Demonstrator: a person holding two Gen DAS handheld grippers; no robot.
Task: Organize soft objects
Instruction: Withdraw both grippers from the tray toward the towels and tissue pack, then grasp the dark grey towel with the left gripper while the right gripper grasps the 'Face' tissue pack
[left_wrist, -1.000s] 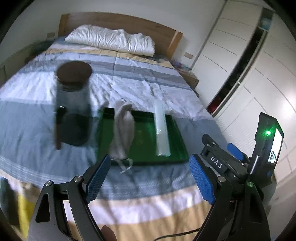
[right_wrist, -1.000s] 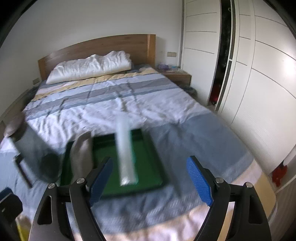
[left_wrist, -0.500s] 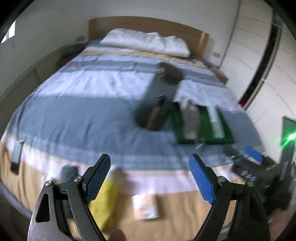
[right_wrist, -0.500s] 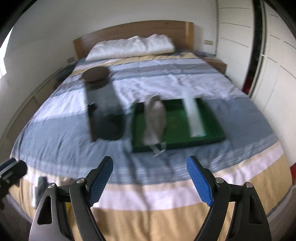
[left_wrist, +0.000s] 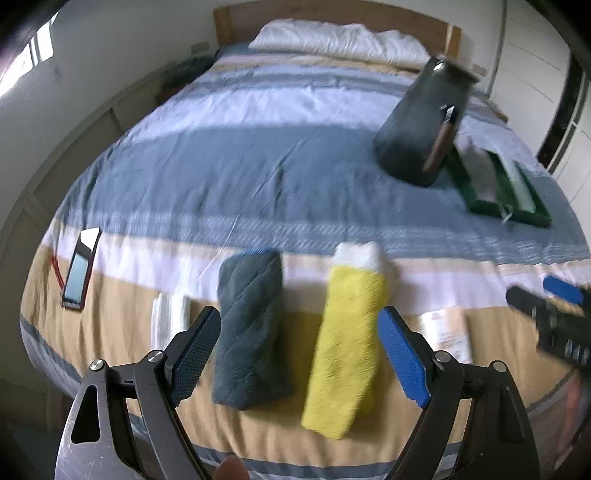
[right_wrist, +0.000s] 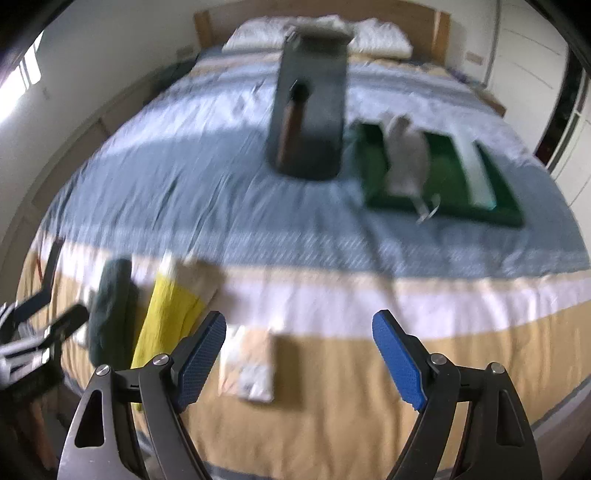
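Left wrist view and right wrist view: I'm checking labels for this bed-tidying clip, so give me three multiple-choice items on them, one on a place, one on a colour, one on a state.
1. Where does the rolled dark grey towel lie?
A. in the green tray
B. on the bedspread beside the yellow and white rolled towel
C. on the pillow

2. What colour is the flat rectangular tray?
A. green
B. red
C. white

3. How does the left gripper stand?
A. shut on a towel
B. shut, empty
C. open, empty

Answers: 1 B, it lies next to the yellow and white rolled towel near the bed's foot; 2 A, its rim and floor show green; 3 C, its blue pads stand wide apart, holding nothing.
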